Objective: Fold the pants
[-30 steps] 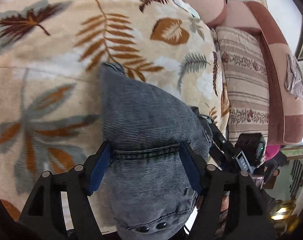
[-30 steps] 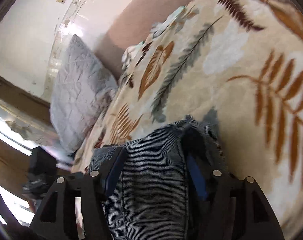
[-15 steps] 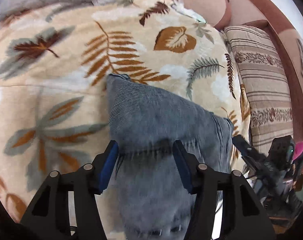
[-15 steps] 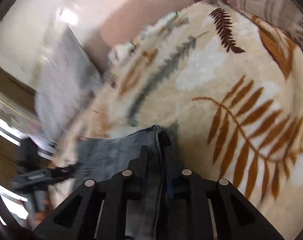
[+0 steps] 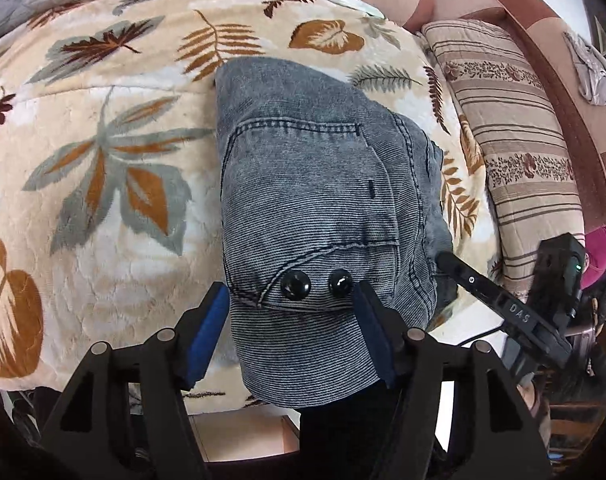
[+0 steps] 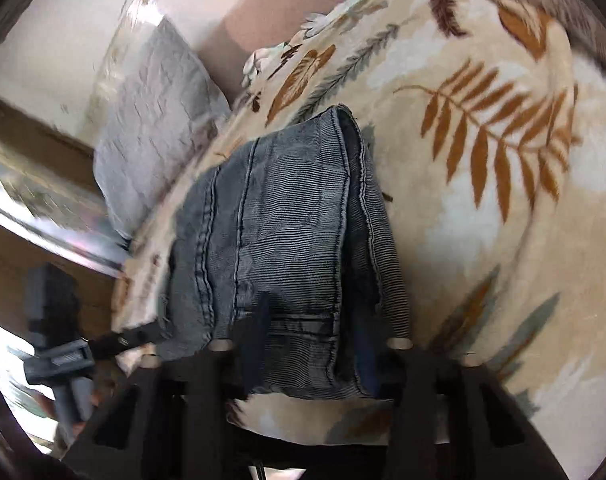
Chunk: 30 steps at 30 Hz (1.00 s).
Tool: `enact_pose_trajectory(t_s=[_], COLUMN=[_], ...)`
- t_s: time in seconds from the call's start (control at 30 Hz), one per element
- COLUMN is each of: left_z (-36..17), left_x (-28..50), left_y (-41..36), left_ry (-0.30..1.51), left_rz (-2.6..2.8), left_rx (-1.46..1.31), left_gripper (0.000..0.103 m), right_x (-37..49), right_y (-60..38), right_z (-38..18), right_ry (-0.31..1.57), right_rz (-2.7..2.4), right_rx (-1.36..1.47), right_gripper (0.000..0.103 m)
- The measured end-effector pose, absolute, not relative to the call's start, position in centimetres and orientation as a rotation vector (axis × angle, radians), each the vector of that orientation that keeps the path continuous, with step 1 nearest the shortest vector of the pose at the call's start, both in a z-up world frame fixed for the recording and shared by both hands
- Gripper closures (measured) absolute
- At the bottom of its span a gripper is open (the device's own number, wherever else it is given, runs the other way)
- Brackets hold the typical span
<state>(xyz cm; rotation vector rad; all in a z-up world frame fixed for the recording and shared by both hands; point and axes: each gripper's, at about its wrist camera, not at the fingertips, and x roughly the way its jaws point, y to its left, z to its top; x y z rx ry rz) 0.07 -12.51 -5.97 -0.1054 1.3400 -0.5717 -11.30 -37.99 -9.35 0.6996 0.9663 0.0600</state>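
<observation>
Grey-blue denim pants [image 5: 315, 200] lie folded in a compact bundle on a beige leaf-print blanket [image 5: 103, 160], with two black buttons toward me. My left gripper [image 5: 289, 320] is open, its blue pads on either side of the near end of the bundle and not pinching it. In the right wrist view the pants [image 6: 287, 232] lie in a stacked fold. My right gripper [image 6: 307, 344] is open around the near edge of the bundle. The right gripper also shows in the left wrist view [image 5: 503, 304] at the right of the pants.
A striped floral cushion [image 5: 515, 140] and a pink-brown sofa arm [image 5: 563, 60] lie right of the blanket. A grey quilted pillow [image 6: 151, 128] lies at the far side by the wall. The blanket's front edge drops off just below the grippers.
Both grippers pulled back toward the near edge and opened. The pants they held now lie released on the blanket, folded over with the buttoned end on top.
</observation>
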Motion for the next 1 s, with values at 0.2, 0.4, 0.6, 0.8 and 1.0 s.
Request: enact_pose_trajectory(t_s=[0.2,0.4,0.6,0.8,1.0], left_z=[-5.3,-8.8,-6.8,-5.3,-7.5], left_x=[-0.7,-1.4,-0.2,4.5,5.8], left_y=[-12.9,-13.6,-10.9,-10.2,-14.1], left_ry=[1.302,1.39,1.36,1.331,1.411], left_rz=[-0.557,-0.547,-0.601,-0.559,-0.555], left_rx=[-0.074,-0.032,-0.122,-0.21,-0.174], left_gripper=[0.039,0.036,0.038,0.038,0.038], right_x=[-12.1,-11.2,-11.6,-9.8,-4.7], right_y=[-37.5,-37.3,-38.2,-42.1,-40.8], right_z=[-4.1,-8.8,-7.1,-4.9,-8.2], right_ry=[0.874,1.031,0.987,0.861,0.953], right_rz=[0.048,-0.024,0.01,-0.007,0.008], right_rx=[0.534,0.458,0.522,0.68,0.697], right_gripper=[0.095,0.094,0.08,0.055,0.088])
